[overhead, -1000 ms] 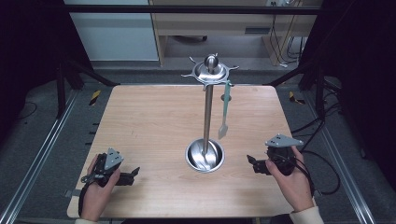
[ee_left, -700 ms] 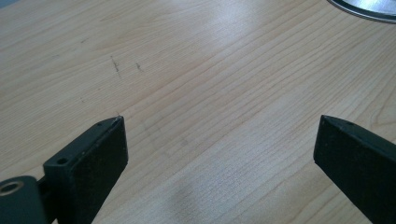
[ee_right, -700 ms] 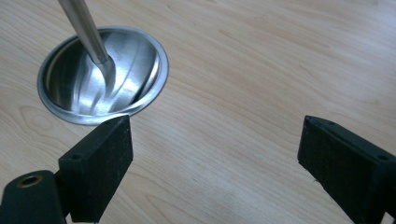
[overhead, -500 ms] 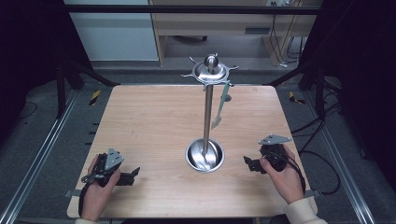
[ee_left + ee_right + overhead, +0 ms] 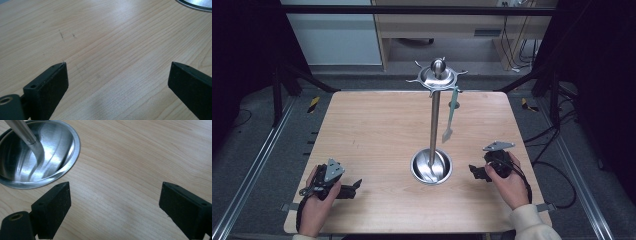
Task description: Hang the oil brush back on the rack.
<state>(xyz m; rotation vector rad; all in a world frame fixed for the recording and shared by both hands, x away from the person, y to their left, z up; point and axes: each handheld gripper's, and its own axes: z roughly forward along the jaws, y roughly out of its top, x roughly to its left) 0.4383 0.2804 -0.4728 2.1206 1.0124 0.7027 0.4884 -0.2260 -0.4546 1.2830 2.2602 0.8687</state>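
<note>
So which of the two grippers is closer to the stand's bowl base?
The right gripper: it sits just beside the bowl base, while the left gripper rests farther off.

Black left gripper, right gripper; grey three-cornered top plates; black trailing cables; light sleeve cuff.

Right gripper moved inward across the table from its right edge toward the steel stand's bowl-shaped base, now near it, jaws spread wide over bare wood.
</note>
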